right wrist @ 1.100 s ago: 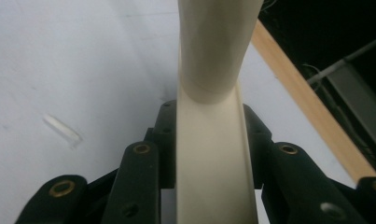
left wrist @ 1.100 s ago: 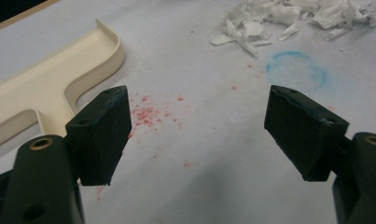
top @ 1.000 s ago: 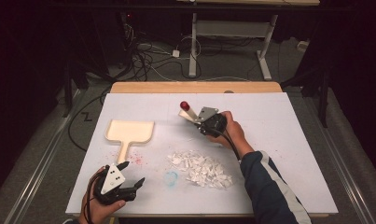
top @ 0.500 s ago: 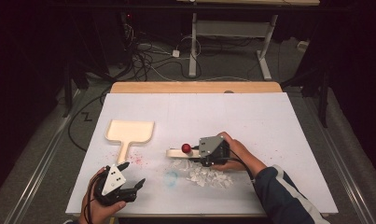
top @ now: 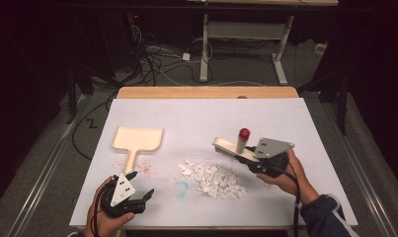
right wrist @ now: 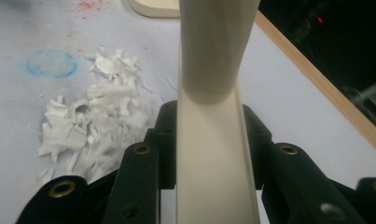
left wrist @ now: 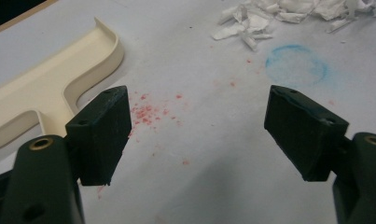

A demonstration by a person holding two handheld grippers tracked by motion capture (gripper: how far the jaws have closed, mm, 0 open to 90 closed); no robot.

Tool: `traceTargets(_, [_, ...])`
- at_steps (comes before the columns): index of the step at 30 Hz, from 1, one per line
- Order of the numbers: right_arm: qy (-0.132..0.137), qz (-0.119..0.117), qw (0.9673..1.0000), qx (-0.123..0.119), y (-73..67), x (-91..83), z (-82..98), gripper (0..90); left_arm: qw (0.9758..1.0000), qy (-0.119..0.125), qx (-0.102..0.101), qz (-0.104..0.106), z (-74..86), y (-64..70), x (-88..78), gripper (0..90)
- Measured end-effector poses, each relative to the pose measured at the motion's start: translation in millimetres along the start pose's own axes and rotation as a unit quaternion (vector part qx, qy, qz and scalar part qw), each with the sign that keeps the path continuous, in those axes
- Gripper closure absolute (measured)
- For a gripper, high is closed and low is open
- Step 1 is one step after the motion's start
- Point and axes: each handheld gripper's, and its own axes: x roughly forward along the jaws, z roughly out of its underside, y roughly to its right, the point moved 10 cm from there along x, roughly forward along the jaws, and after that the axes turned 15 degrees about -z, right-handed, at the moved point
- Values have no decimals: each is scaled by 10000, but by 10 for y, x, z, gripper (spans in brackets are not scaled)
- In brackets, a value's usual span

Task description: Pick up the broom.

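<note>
White table before dark cabling; right gripper clamped on a cream brush beside paper scraps; left gripper — jaws apart — near the dustpan.

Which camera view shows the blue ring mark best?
The left gripper view: blue ring is large, sharp, between the open jaws. The right gripper view shows it smaller; in the high view it is faint.
</note>
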Motion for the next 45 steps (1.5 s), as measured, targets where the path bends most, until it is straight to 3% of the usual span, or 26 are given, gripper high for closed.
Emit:
traceTargets(2, [-105, 217, 9989, 395, -13, -178, 107, 678, 10000, 15, -2, -2, -10, 8, -2, 217])
traceTargets(4, [-393, 579, 9953, 665, -35, -335, 256, 678, 10000, 26, 26, 11, -19, 20, -4, 217])
traceTargets(7, [-783, 1207, 9833, 1115, -99, -500, 533, 678, 9999, 106, 109, 35, -49, 35, 0, 217])
traceTargets(10, [-1137, 1540, 9697, 1516, -171, -495, 819, 678, 9998, 113, 95, 92, -82, 69, 14, 217])
traceTargets(11, [-1150, 1589, 9671, 1618, -203, -462, 871, 679, 9998, 130, 124, 108, -93, 88, 15, 217])
traceTargets(13, [-1077, 1539, 9663, 1762, -312, -368, 841, 677, 9996, 102, 184, 185, -97, 138, 21, 217])
traceTargets(14, [-1073, 1598, 9667, 1687, -349, -318, 801, 677, 9995, 101, 205, 216, -100, 151, 28, 217])
traceTargets(16, [-1007, 1476, 9695, 1675, -420, -187, 735, 674, 9995, 88, 189, 257, -104, 164, 48, 217])
traceTargets(19, [-1040, 1503, 9696, 1627, -490, 40, 628, 666, 9992, 78, 243, 308, -101, 188, 64, 217])
traceTargets(22, [-821, 1392, 9713, 1744, -509, 202, 464, 664, 9990, 146, 292, 316, -109, 179, 55, 217])
traceTargets(26, [-399, 1222, 9712, 2005, -527, 387, 217, 667, 9991, 166, 238, 314, -110, 160, 56, 218])
traceTargets(31, [-163, 1155, 9748, 1901, -508, 584, -1, 670, 9989, 137, 241, 366, -103, 185, 55, 219])
traceTargets(35, [114, 1161, 9750, 1891, -415, 513, -108, 677, 9989, 155, 296, 320, -101, 177, 62, 219])
traceTargets(37, [231, 1231, 9760, 1783, -348, 398, -115, 677, 9990, 102, 286, 329, -83, 185, 54, 219])
traceTargets(39, [352, 1142, 9770, 1768, -309, 277, -107, 677, 9990, 89, 322, 302, -72, 179, 50, 219])
traceTargets(43, [311, 1048, 9809, 1609, -278, 0, -30, 677, 9991, 83, 306, 277, -66, 174, 36, 219])
traceTargets(45, [261, 882, 9839, 1534, -310, -131, 37, 678, 9991, 58, 340, 254, -60, 179, 34, 219])
